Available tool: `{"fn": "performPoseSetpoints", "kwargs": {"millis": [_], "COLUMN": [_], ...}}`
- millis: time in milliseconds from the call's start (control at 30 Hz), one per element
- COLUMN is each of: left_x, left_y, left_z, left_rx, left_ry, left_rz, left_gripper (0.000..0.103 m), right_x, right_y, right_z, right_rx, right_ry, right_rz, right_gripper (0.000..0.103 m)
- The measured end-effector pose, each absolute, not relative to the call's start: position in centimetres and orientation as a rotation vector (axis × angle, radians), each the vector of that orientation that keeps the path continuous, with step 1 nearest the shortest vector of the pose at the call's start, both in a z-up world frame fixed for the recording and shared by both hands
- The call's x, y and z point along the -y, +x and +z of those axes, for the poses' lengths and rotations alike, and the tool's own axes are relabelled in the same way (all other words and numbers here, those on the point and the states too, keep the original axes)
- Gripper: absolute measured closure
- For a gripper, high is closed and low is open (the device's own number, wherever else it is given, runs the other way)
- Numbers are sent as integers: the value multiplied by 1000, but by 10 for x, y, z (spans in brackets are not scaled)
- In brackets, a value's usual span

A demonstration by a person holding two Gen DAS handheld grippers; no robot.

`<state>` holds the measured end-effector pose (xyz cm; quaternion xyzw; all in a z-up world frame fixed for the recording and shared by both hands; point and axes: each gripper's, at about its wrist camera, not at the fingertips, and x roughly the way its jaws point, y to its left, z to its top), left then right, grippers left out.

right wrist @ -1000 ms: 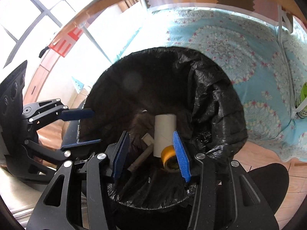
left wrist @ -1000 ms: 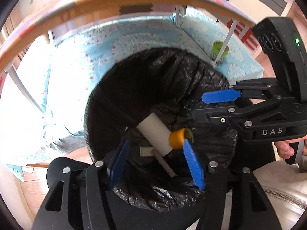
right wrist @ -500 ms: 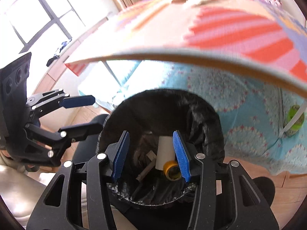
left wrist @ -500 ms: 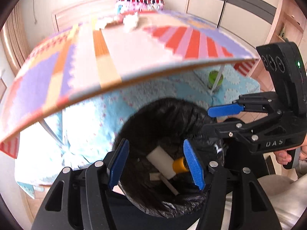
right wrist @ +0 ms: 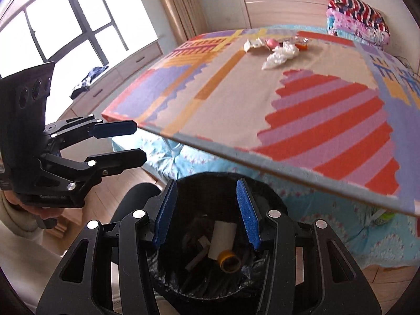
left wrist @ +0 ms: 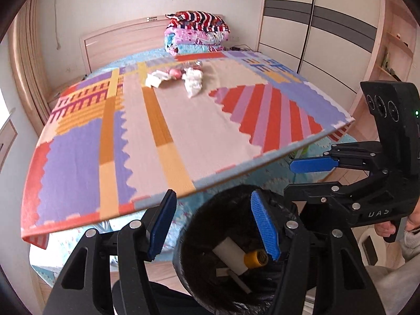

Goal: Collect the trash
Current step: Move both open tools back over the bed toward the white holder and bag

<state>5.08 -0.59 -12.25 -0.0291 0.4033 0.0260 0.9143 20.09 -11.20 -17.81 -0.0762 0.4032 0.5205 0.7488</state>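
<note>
A black-lined trash bin (left wrist: 189, 239) (right wrist: 273, 197) stands below both grippers, holding a white cardboard tube (left wrist: 231, 254) (right wrist: 223, 239), a yellow tape roll (left wrist: 254, 257) (right wrist: 229, 261) and small scraps. My left gripper (left wrist: 212, 225) is open and empty above the bin's left rim. My right gripper (right wrist: 206, 212) is open and empty above the bin; it also shows in the left wrist view (left wrist: 309, 178). Crumpled white tissues (left wrist: 193, 81) (right wrist: 281, 55), white paper (left wrist: 156, 78) and a pink-red object (left wrist: 174, 73) (right wrist: 271, 43) lie at the far end of the colourful table top (left wrist: 197, 131) (right wrist: 262, 99).
The table's near edge overhangs the bin. A blue floral bedcover (right wrist: 328, 210) hangs below it. Folded striped bedding (left wrist: 197, 31) is stacked at the headboard. A wardrobe (left wrist: 328, 26) stands right, a window (right wrist: 65, 26) left. A green object (right wrist: 384, 216) lies under the table.
Both grippers have risen from inside the bin's mouth to above table height; the table top and its trash have come into view. Both stay open and empty.
</note>
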Motion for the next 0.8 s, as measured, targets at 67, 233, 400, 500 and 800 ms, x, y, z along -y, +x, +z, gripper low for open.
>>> {"fn": "performPoseSetpoints", "kwargs": {"millis": [67, 233, 400, 500, 800], "left_x": [2, -8, -19, -28, -56], "left_y": [56, 70, 92, 106, 156], "left_z": [-115, -102, -97, -96, -102], "left_rx": [-816, -786, -777, -776, -784], "left_ry": [-48, -23, 26, 37, 41], "left_rz": [59, 80, 109, 121, 151], "left_gripper": [46, 46, 46, 46, 46], "right_x": [109, 102, 96, 90, 62], "right_y": [205, 218, 237, 251, 291], "right_z": [-171, -155, -143, -138, -137], "right_rx": [-867, -834, -811, -799, -819], "right_ry": [-158, -148, -137, -127, -96], "right_rz": [1142, 1133, 1100, 1086, 1057], "right_gripper": [56, 56, 56, 56, 56]}}
